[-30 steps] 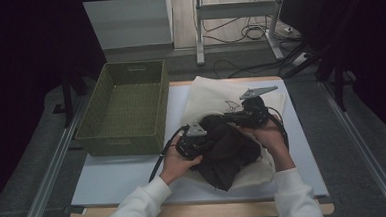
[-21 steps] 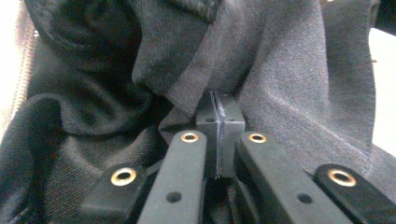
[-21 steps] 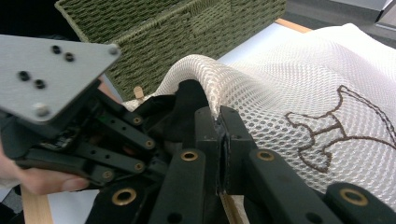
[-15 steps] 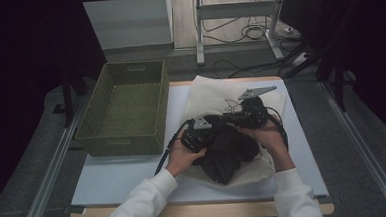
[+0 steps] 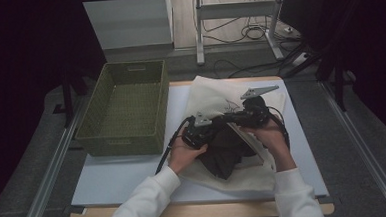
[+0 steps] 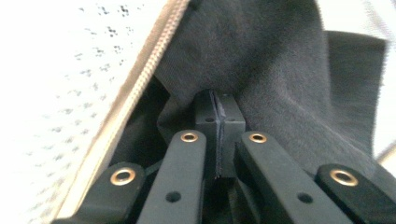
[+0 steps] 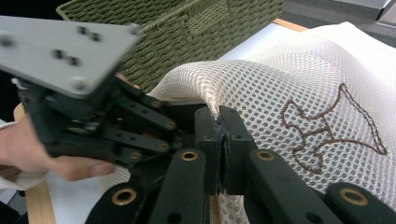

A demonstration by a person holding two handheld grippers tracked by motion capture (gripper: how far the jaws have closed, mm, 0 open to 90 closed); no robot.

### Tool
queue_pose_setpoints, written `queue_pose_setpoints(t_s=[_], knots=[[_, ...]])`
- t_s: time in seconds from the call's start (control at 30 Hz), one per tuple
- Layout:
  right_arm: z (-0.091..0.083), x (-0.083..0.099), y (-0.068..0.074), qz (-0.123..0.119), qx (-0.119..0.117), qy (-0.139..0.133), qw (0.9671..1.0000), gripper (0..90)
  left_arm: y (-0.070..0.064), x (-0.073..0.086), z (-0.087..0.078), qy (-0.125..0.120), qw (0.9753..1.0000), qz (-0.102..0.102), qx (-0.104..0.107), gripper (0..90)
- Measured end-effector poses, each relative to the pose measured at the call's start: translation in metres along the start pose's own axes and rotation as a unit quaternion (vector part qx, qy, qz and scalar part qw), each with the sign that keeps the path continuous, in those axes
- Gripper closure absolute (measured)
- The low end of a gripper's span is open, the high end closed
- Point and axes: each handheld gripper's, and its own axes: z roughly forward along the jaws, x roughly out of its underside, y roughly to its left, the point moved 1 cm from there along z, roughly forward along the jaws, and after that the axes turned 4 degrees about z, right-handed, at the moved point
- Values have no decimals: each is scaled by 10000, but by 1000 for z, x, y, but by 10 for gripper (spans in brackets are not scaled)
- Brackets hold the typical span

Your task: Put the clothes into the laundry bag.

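A cream mesh bag (image 5: pixel 215 95) with a brown embroidered figure (image 7: pixel 327 126) lies on the table. A dark garment (image 5: pixel 223 154) sits at its open mouth, partly inside. My left gripper (image 5: pixel 202 130) is shut on the dark garment (image 6: pixel 280 70), just beside the bag's zipper edge (image 6: pixel 140 79). The right gripper (image 5: pixel 241 118) is shut on the mesh bag's rim (image 7: pixel 212 105) and holds it lifted. In the right gripper view the left gripper (image 7: pixel 93 116) and its hand are close by on the left. The two grippers are almost touching.
A green woven basket (image 5: pixel 126 109) stands on the left half of the table, beside the bag; its wall (image 7: pixel 187 23) is just behind the grippers. Bare white tabletop (image 5: pixel 124 177) lies in front of the basket. Cables and a metal frame are on the floor beyond.
My left gripper has moved right and slightly away from me with the dark garment, closing in on the right gripper. The right gripper has stayed on the bag's rim.
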Motion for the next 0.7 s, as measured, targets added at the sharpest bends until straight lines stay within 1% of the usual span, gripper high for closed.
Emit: queue_pose_setpoints(t_s=[0.1, 0.2, 0.23, 0.33, 0.4, 0.5, 0.57, 0.6, 0.7], knots=[[-1, 0, 0, -5, 18, -14, 10000, 873, -3, 2, -14, -181, 9996, -89, 192, 898], [0, 0, -1, 6, 17, -23, 10000, 873, -9, 5, -29, -318, 9989, -78, 347, 899], [0, 0, -1, 3, 10, -24, 10000, 872, -10, 7, -35, -335, 9987, -34, 377, 899], [0, 0, -2, 13, 12, -33, 10000, 871, -15, 14, -49, -382, 9982, 17, 453, 899], [0, 0, -2, 16, 11, -33, 10000, 871, -18, 20, -54, -389, 9977, -41, 559, 899], [1, 0, -2, 20, 14, -33, 10000, 871, -22, 30, -56, -286, 9966, -149, 753, 899], [1, 0, -2, 20, 19, -21, 10000, 871, -25, 36, -52, -153, 9962, -154, 848, 899], [1, 1, -2, 25, 19, -13, 10000, 871, -27, 39, -49, -68, 9960, -134, 878, 899], [2, 1, -2, 32, 26, -10, 10000, 871, -34, 46, -37, 149, 9963, 20, 843, 899]])
